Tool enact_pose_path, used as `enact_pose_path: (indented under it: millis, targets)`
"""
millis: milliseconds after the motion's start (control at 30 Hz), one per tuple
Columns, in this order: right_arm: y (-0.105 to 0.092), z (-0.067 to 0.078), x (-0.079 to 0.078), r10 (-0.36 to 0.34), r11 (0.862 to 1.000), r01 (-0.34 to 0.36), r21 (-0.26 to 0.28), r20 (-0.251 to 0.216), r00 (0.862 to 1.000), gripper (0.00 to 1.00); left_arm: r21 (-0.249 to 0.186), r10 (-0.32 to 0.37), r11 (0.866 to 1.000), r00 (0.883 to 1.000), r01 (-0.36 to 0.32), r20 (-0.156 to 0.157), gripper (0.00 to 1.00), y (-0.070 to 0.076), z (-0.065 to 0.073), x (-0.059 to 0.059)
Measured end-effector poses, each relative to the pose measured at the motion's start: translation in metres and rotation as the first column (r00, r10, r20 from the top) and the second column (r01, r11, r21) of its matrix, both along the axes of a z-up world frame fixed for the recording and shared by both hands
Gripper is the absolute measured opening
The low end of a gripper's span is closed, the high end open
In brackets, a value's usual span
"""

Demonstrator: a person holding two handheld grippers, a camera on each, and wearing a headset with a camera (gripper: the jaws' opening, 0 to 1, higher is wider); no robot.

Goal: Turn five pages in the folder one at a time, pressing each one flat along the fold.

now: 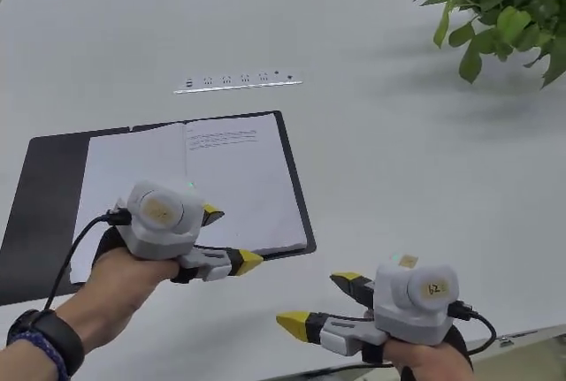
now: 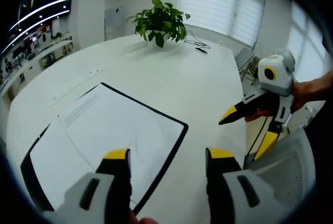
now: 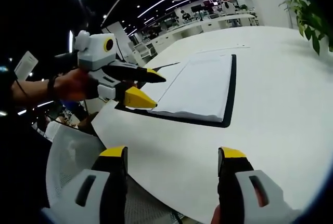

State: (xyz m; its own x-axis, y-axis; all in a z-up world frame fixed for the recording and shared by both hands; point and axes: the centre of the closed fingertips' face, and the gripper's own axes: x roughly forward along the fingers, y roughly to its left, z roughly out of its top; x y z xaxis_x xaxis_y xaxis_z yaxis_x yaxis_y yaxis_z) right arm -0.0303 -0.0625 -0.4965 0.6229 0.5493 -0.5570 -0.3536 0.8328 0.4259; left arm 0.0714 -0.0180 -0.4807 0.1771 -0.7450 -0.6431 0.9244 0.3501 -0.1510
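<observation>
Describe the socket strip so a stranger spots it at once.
On the big white table lies an open black folder with white pages. Just beyond its far edge sits a narrow silvery socket strip, flat and long, unlike the dark folder or the leafy green plant in the corner.

Matt white paper pages (image 1: 225, 182) in a black folder (image 1: 40, 213), smooth table (image 1: 398, 160).

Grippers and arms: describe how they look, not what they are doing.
Both the left gripper and the right gripper have rounded pale grey bodies, black jaws with yellow tips, a round label on the casing and a black cable. The left wrist wears a black band beside a dark blue braided bracelet.
</observation>
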Motion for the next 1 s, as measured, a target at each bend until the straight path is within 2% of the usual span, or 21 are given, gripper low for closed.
enact_pose_path:
  millis: [267, 333, 367, 400, 500, 533, 567, 633, 800, 900, 933, 967, 1000]
  targets:
    - [-0.006, -0.004, -0.002, -0.012, 1.0, 0.012, 0.005, -0.015, 1.0, 0.69, -0.018, 0.023, 1.0, 1.0, -0.023, -0.006, 0.54, -0.021, -0.012, 0.008]
    - [-0.006, -0.004, -0.002, -0.011, 1.0, 0.011, 0.003, -0.016, 1.0, 0.69, -0.039, 0.051, 0.998, 0.998, -0.052, -0.029, 0.54, -0.029, -0.015, 0.01]
    - [-0.007, -0.004, -0.002, -0.012, 1.0, 0.012, 0.003, -0.017, 1.0, 0.69, -0.066, 0.089, 0.994, 0.994, -0.092, -0.058, 0.55, -0.035, -0.015, 0.014]
    - [-0.007, -0.005, -0.002, -0.013, 1.0, 0.013, 0.003, -0.018, 1.0, 0.69, -0.072, 0.102, 0.992, 0.993, -0.107, -0.063, 0.55, -0.038, -0.016, 0.016]
    - [-0.008, -0.006, -0.002, -0.016, 1.0, 0.016, 0.0, -0.025, 1.0, 0.68, -0.086, 0.134, 0.987, 0.99, -0.137, -0.045, 0.55, -0.048, -0.02, 0.028]
    - [-0.008, -0.006, -0.002, -0.015, 1.0, 0.016, 0.001, -0.025, 1.0, 0.68, -0.085, 0.144, 0.985, 0.988, -0.148, -0.05, 0.56, -0.049, -0.023, 0.03]
    - [-0.009, -0.005, -0.001, -0.016, 1.0, 0.016, 0.001, -0.025, 1.0, 0.68, -0.082, 0.159, 0.983, 0.986, -0.163, -0.056, 0.56, -0.05, -0.028, 0.033]
    - [-0.01, -0.005, 0.0, -0.019, 1.0, 0.019, 0.002, -0.024, 1.0, 0.68, -0.065, 0.182, 0.981, 0.982, -0.185, -0.048, 0.57, -0.049, -0.034, 0.038]
    - [-0.014, -0.005, 0.002, -0.039, 0.999, 0.039, 0.013, -0.026, 0.999, 0.68, -0.046, 0.217, 0.975, 0.976, -0.219, -0.032, 0.58, -0.054, -0.045, 0.043]
    - [-0.014, -0.007, 0.002, -0.041, 0.999, 0.042, 0.013, -0.03, 0.999, 0.68, -0.038, 0.225, 0.973, 0.974, -0.226, -0.023, 0.59, -0.057, -0.049, 0.041]
    - [-0.014, -0.007, 0.001, -0.042, 0.999, 0.042, 0.013, -0.031, 0.999, 0.68, -0.033, 0.222, 0.974, 0.975, -0.222, -0.014, 0.6, -0.058, -0.05, 0.041]
    - [-0.015, -0.007, 0.001, -0.042, 0.999, 0.043, 0.013, -0.032, 0.999, 0.68, -0.009, 0.202, 0.979, 0.979, -0.202, 0.029, 0.6, -0.056, -0.054, 0.042]
    - [-0.015, -0.007, 0.001, -0.044, 0.999, 0.045, 0.014, -0.032, 0.999, 0.68, -0.002, 0.199, 0.98, 0.979, -0.199, 0.037, 0.59, -0.056, -0.055, 0.041]
